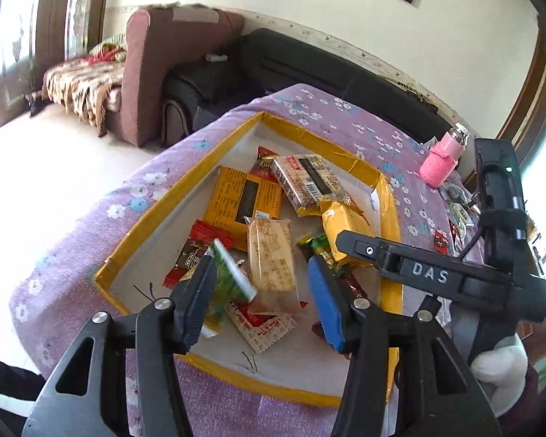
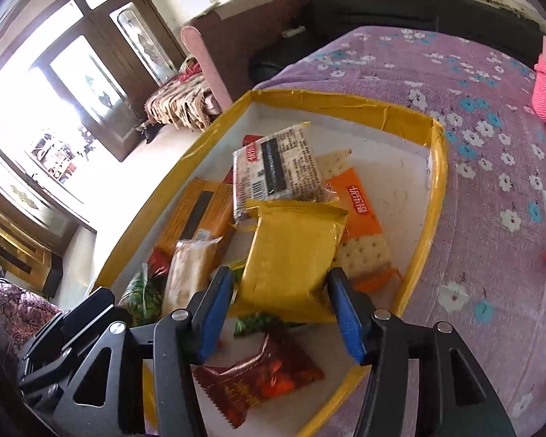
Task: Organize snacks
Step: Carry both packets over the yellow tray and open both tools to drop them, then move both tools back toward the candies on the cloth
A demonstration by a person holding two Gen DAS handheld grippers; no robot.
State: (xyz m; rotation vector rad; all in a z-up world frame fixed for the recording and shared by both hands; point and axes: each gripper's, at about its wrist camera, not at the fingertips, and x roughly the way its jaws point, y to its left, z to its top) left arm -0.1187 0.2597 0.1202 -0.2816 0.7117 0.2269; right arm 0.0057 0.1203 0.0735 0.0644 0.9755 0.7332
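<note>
Both claws over the yellow-rimmed tray (image 1: 171, 196) on the purple floral cloth (image 2: 491, 167). Right gripper (image 2: 280, 313) spread wide around the yellow packet (image 2: 291, 255), pads (image 2: 345, 313) just beside its near corners, contact hard to tell. Left gripper (image 1: 262, 298) wide too, green packet (image 1: 233, 273) blurred against its left pad, biscuit pack (image 1: 271, 262) between, farther out.

Left gripper (image 1: 262, 287) hovers with jaws spread wide, gripping nothing. Right gripper (image 2: 280, 313) (its dark body crossing the left view) has jaws parted too, tilted downward.
</note>
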